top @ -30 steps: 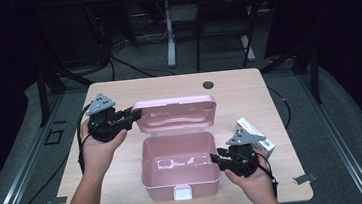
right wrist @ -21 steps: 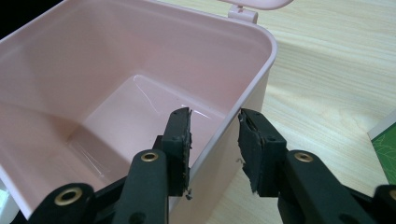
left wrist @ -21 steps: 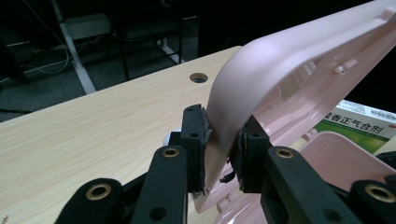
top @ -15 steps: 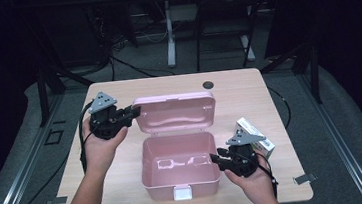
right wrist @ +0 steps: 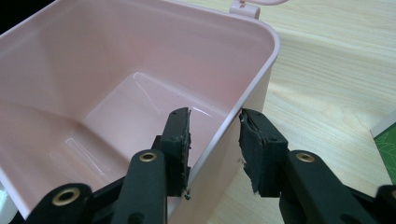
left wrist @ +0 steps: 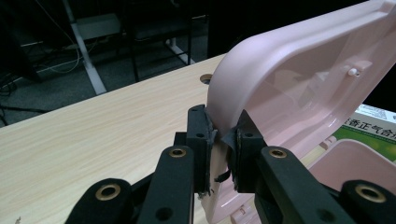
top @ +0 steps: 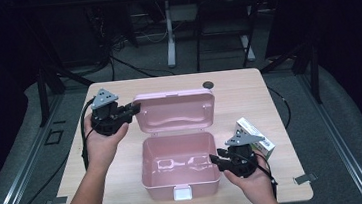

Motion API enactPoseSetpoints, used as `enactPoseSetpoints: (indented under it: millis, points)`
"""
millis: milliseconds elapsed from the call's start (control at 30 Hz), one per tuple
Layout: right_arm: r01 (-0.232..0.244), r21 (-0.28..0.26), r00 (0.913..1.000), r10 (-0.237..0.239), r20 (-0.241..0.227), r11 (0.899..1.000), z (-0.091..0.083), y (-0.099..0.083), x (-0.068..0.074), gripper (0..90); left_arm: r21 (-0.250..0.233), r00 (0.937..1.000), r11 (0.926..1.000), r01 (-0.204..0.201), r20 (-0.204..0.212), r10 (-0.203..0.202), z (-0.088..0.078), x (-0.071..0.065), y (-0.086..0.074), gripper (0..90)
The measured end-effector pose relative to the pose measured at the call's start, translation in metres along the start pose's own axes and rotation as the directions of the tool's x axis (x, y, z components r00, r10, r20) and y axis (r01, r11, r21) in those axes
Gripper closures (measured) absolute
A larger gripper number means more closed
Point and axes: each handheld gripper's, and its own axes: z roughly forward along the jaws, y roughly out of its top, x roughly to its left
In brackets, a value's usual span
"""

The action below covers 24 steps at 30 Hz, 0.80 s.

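Since the earlier frame, our left gripper (left wrist: 223, 140) has been closing onto the open pink plastic box's (top: 180, 170) lid edge (left wrist: 219, 122), mid-table; right gripper (right wrist: 215, 140) straddles its wall, unclamped. We judge it light, stiff, slippery: grip rims.

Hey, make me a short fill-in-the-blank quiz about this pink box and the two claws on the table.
1. The left claw is clamped on the edge of the box's ____.
2. The right claw straddles the box wall, one jaw inside and one ____.
3. The box's inside is ____.
4. The carton lies on the table, beside the ____ claw.

Missing words: lid; outside; empty; right
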Motion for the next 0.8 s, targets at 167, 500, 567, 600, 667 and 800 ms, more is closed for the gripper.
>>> enactPoseSetpoints:
  millis: [167,500,567,600,667,800]
  points:
    - [-0.002,0.001,1.0,0.002,-0.006,1.0,0.0003,-0.0001,0.0009,62.7,0.007,0.9999,0.9998,0.017,0.001,-0.017,0.0034,0.0033,0.0028,80.9]
    - [-0.001,0.001,1.0,0.001,-0.01,1.0,0.0006,0.0,0.001,62.5,0.008,0.9995,0.9995,0.032,0.005,-0.032,0.0069,0.007,0.0036,80.8]
    - [-0.002,0.001,0.9999,0.002,-0.011,1.0,0.0006,0.0,0.0009,62.5,0.002,0.9994,0.9994,0.034,0.002,-0.034,0.0082,0.0072,0.0034,80.7]
    - [-0.002,0.001,0.9999,0.002,-0.011,1.0,0.0007,0.0,0.0009,62.5,0.001,0.9994,0.9994,0.035,0.003,-0.035,0.0087,0.0075,0.0033,80.6]
    - [-0.002,0.0,0.9999,0.002,-0.012,1.0,0.0007,-0.0001,0.0008,62.4,0.0,0.9993,0.9993,0.037,0.003,-0.037,0.0094,0.0079,0.0033,80.6]
    - [-0.003,-0.002,0.9999,0.003,-0.013,1.0,0.0009,-0.0002,0.0005,62.3,0.0,0.9991,0.9991,0.042,0.001,-0.042,0.0107,0.0085,0.0034,80.6]
